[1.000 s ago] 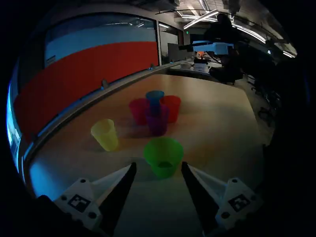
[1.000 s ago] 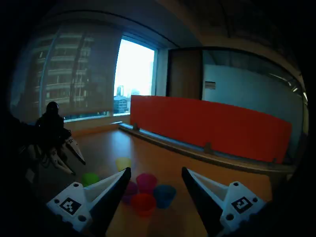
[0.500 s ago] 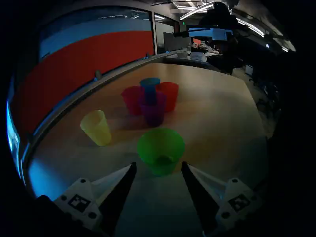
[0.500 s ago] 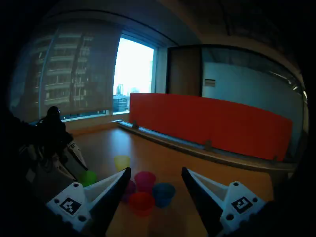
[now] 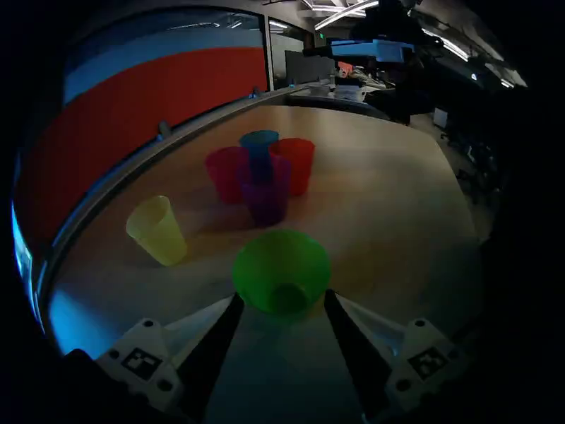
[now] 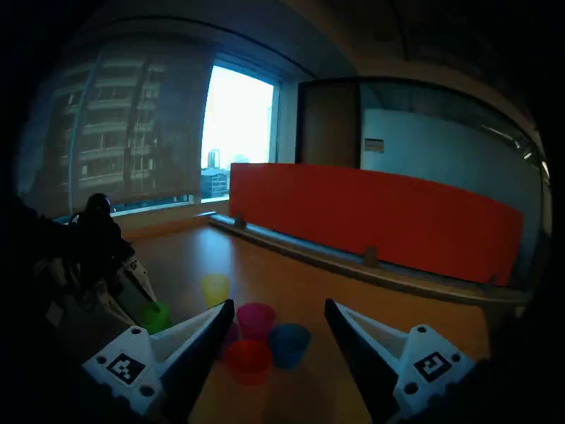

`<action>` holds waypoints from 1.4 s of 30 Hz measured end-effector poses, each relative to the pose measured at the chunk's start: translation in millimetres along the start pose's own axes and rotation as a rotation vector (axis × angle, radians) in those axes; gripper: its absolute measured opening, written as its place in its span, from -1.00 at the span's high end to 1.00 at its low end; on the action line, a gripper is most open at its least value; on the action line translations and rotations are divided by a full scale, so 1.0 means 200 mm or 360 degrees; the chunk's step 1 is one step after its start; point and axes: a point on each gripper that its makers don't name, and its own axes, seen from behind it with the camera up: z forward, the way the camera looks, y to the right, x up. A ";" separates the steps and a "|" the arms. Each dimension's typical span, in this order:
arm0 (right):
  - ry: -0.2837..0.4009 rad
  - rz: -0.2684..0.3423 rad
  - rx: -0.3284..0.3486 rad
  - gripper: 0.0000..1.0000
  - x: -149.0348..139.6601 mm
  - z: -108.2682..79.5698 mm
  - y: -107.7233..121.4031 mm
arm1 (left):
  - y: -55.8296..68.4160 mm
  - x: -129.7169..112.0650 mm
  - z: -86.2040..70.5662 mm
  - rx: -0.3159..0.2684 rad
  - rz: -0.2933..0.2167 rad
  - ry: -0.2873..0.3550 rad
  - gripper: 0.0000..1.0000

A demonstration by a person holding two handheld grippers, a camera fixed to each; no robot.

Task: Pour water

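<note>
Now your left gripper [image 5: 282, 294] has its fingers apart, flanking the translucent green plastic cup [image 5: 281, 267]; behind it cluster 4 coloured cups [image 5: 265, 194]. Your right gripper [image 6: 279, 311], also spread, hangs well apart from it.

1. Six cups: a green cup [image 5: 281, 272] at the left jaws' tips; beyond them a yellow cup [image 5: 157, 230], pink cup [image 5: 222, 173], blue cup [image 5: 258, 143], red cup [image 5: 296, 164], purple cup [image 5: 265, 198].
2. Two grippers: left gripper [image 5: 282, 297], right gripper [image 6: 279, 304].
3. One surface [image 5: 395, 212].
</note>
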 end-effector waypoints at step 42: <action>-0.0047 0.0015 0.0010 -0.99 -0.10 0.06 0.02 | 0.00 0.07 0.09 -0.0022 0.0027 0.0043 -0.65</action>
